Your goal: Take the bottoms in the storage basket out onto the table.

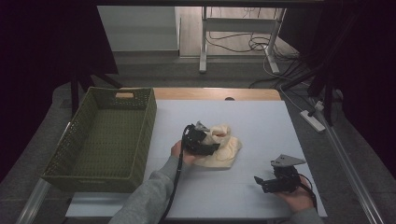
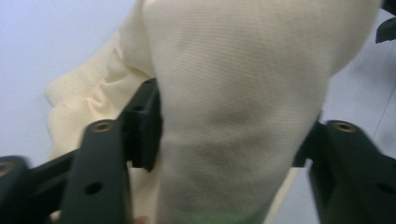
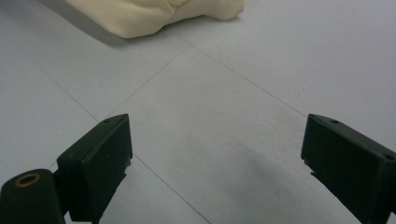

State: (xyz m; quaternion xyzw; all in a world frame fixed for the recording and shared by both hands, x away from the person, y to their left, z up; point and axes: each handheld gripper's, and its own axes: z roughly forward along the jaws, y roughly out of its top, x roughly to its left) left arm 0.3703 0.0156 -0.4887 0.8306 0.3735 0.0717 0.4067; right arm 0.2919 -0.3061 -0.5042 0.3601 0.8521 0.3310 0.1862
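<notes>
The cloth, a cream knitted piece, lies crumpled near the middle of the white table, to the right of the green basket. The left gripper is at the cloth's left edge. In the left gripper view a thick fold of the cloth stands between the two jaws: the left pad lies against the fabric, and on the right side the fold reaches up to the jaw – if that pad really presses, I cannot tell. The jaws are part way apart with the fold filling the gap, so the grip looks loosened and not clenched. A ribbed hem of the cloth shows at the left of that view, lying on the table behind the jaw.

The right gripper rests low on the table near the front right corner, well apart from the cloth. Its jaws are released and stand wide, with only bare table between them; in the right gripper view the cloth lies far ahead at the top edge.

No brand, label or writing can be read on any thing.

The top of the cloth is cut off in both gripper views. In the high view the left gripper covers part of the cloth – the place where jaw meets fabric is too dark to make out. The room around the table is very dark.
</notes>
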